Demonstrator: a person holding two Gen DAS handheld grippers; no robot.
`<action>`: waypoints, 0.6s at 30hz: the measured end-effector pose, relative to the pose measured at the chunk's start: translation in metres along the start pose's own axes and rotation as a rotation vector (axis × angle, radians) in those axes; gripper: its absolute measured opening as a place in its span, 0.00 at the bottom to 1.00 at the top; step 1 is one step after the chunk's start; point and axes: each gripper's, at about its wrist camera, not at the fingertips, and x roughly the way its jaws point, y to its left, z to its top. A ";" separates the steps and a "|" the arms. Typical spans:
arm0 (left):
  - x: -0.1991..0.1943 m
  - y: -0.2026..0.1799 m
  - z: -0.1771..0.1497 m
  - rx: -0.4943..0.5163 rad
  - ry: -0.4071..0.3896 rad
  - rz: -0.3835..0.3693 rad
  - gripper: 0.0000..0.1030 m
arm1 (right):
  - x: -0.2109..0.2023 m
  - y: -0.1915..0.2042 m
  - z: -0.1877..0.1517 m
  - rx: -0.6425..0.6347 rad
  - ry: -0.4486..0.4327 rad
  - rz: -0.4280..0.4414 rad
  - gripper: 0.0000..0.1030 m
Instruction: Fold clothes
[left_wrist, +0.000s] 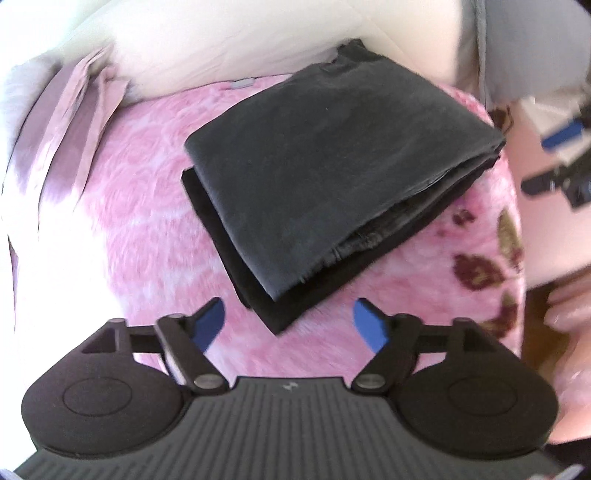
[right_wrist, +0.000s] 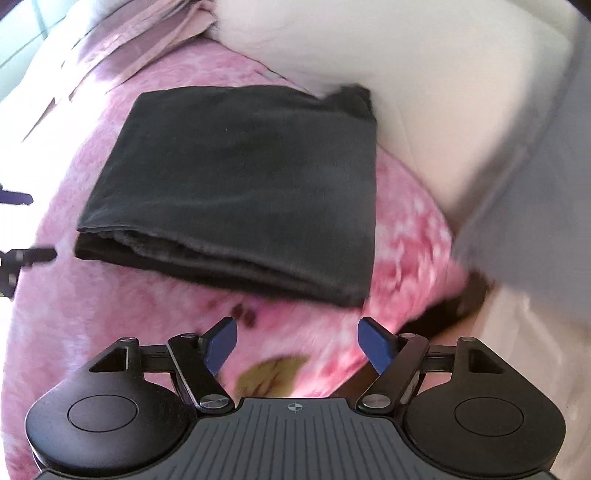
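Folded dark grey cloth garment (left_wrist: 332, 162) lies square on fuzzy pink blanket (left_wrist: 140, 206); your left gripper (left_wrist: 289, 321) and right gripper (right_wrist: 297, 339) hover before it, jaws wide apart, empty.

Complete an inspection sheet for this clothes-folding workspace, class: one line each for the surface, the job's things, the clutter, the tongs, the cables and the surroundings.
Surface: pink floral fleece blanket, soft and uneven.
Job's things: dark folded garment lies flat on the blanket in stacked layers, its far corner against the cream cushion.
Clutter: folded mauve cloth at the blanket's far left; grey fabric hangs at the right.
Tongs: left tongs open, empty, short of the garment; right tongs open, empty, also short of it.
Cables: nothing seen.
Surroundings: cream cushion behind; bright glare at the left; both views blurred.
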 end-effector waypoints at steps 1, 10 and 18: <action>-0.005 0.000 -0.003 -0.038 0.004 -0.007 0.88 | -0.004 0.001 -0.005 0.029 0.006 0.003 0.75; -0.060 -0.002 -0.038 -0.219 -0.037 -0.076 0.95 | -0.065 0.033 -0.040 0.177 -0.017 -0.006 0.77; -0.140 0.005 -0.080 -0.250 -0.140 -0.051 0.96 | -0.133 0.076 -0.067 0.213 -0.079 -0.049 0.77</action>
